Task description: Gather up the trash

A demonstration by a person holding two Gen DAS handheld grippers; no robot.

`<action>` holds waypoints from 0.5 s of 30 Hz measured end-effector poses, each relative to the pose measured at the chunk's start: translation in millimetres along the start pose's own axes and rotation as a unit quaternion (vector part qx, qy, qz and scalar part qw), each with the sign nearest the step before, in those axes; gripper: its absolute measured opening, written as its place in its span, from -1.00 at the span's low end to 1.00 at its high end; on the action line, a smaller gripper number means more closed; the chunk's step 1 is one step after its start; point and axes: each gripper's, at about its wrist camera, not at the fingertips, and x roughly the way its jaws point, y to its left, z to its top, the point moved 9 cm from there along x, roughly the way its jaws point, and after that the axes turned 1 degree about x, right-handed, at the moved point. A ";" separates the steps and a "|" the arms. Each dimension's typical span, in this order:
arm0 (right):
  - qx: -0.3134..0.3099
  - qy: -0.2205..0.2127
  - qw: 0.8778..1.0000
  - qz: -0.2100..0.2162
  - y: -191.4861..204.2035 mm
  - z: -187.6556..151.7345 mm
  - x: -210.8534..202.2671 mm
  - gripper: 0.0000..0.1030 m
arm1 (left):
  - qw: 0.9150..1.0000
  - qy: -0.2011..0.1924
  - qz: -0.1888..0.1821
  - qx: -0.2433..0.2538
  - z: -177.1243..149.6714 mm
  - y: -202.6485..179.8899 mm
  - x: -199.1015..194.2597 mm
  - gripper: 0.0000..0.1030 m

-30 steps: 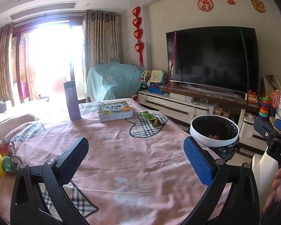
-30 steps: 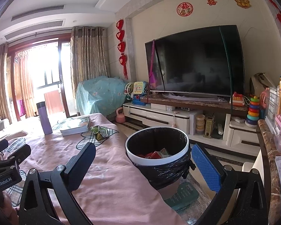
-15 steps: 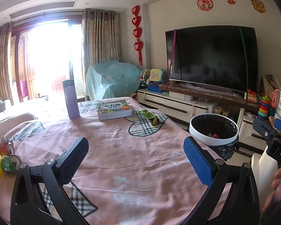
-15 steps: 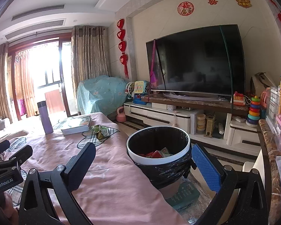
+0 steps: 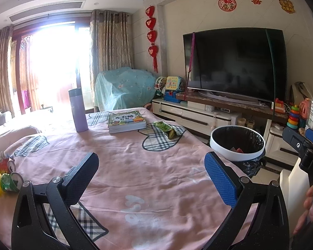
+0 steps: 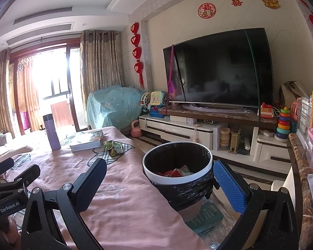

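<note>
Living rm, pink-clothed table (image 5: 156, 166). Bin (image 6: 177, 166) beside table holds some wrappers. Remaining: green wrapper (image 5: 167, 128) near books, crushed cans (image 5: 9, 180) at left edge. Left gripper (image 5: 152, 173) and right gripper (image 6: 162, 179): wide open, empty.

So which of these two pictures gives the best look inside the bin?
The right wrist view: the bin sits close and nearly centred, so its black liner and the red wrappers at the bottom show. In the left wrist view the bin is smaller, off to the right, with only a glimpse of its contents.
</note>
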 end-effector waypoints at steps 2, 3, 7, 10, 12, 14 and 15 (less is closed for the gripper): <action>0.000 -0.001 1.000 0.000 0.5 0.1 -0.2 1.00 | 1.000 0.001 -0.001 0.001 -0.7 -0.3 0.7 1.00; 0.000 0.000 1.000 0.000 0.0 0.0 0.1 1.00 | 1.000 0.002 -0.002 0.001 -1.2 -0.7 0.9 1.00; 0.000 0.001 1.000 0.001 2.2 0.4 -0.6 1.00 | 1.000 0.004 -0.003 0.001 -2.1 -0.7 2.6 1.00; 0.000 0.000 1.000 0.001 2.4 0.5 -0.8 1.00 | 1.000 0.005 -0.004 0.001 -2.2 0.0 2.7 1.00; 0.000 0.000 1.000 0.001 2.5 0.6 -0.7 1.00 | 1.000 0.006 -0.004 0.002 -3.2 -0.5 2.4 1.00; 0.000 0.000 1.000 0.001 2.4 0.5 -0.7 1.00 | 1.000 0.006 -0.004 0.003 -3.0 0.0 3.1 1.00; 0.000 0.000 1.000 0.001 2.5 0.5 -0.7 1.00 | 1.000 0.007 -0.005 0.002 -3.1 -0.2 3.1 1.00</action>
